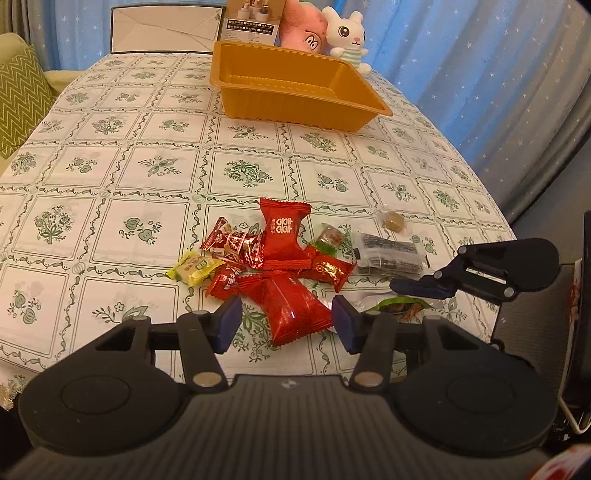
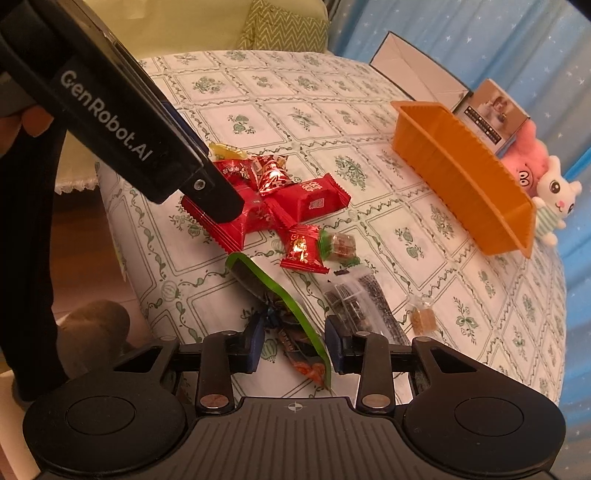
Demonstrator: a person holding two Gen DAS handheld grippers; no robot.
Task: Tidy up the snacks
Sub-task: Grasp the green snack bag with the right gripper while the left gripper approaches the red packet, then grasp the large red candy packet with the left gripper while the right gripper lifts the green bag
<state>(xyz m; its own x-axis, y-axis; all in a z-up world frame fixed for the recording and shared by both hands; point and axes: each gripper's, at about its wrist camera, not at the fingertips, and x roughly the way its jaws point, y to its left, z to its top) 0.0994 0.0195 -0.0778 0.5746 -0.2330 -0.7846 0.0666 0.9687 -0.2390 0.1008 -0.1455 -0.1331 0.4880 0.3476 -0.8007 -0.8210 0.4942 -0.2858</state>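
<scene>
Left claw [image 1: 287,322] nearest in the left wrist view, blue pads spread wide on either side of a large red snack packet [image 1: 291,306] lying flat on the tabletop [image 1: 147,122]; pads apart from the wrapper, not pinching.

Right claw [image 2: 295,341] low over the tabletop edge in the right wrist view, pads spread, straddling a green-edged snack packet [image 2: 291,325] with an orange end; cannot tell whether the pads touch it.

Just beyond, a loose pile of snacks: a second large red packet [image 1: 284,234] with a white double-happiness mark, small shiny red candies [image 1: 330,271], a yellow-green candy [image 1: 194,268] at the left edge of the pile, a green-and-brown wrapped sweet [image 1: 328,238]. To the right of the pile, a dark clear-wrapped packet [image 1: 391,253], and past that a small brown cube in clear wrap [image 1: 392,220], set a little apart.

Well beyond the pile, at the far side of the green floral tablecloth, an orange plastic tray [image 1: 295,107] with nothing visible inside.

Behind the tray: a white open box [image 1: 166,31], a printed carton [image 1: 253,18], a pink plush toy [image 1: 303,27] and a white rabbit plush [image 1: 349,35]. Blue star-print curtain [image 1: 480,74] at the back; green zigzag cushion [image 1: 22,96] far left.
</scene>
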